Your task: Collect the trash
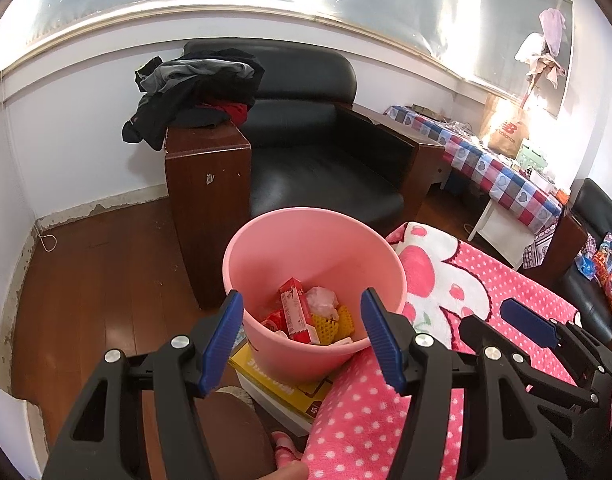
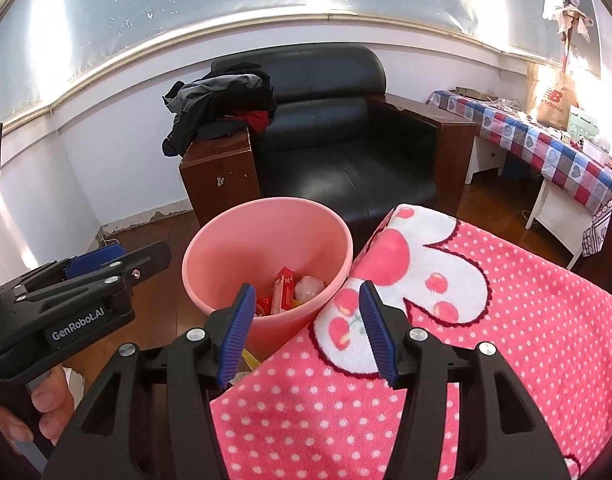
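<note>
A pink bin [image 1: 265, 256] [image 2: 241, 240] stands on the floor beside a surface covered by a pink dotted blanket [image 1: 386, 420] [image 2: 466, 360]. Inside it lie a red carton [image 1: 295, 312] [image 2: 282, 285], crumpled white paper [image 1: 321, 295] [image 2: 309, 285] and yellow foam netting [image 1: 330, 324]. My left gripper [image 1: 301, 344] hovers over the bin's near rim, open, with nothing between its fingers. My right gripper [image 2: 306, 332] hangs over the blanket's edge next to the bin, also open and empty. Each gripper shows at the side of the other's view.
A black leather armchair [image 1: 318, 160] [image 2: 346, 160] with wooden arms stands behind the bin, with dark clothes [image 1: 193, 92] piled on one arm. A yellow box [image 1: 281, 388] lies under the bin. A table with a checked cloth [image 1: 498, 172] runs along the right wall.
</note>
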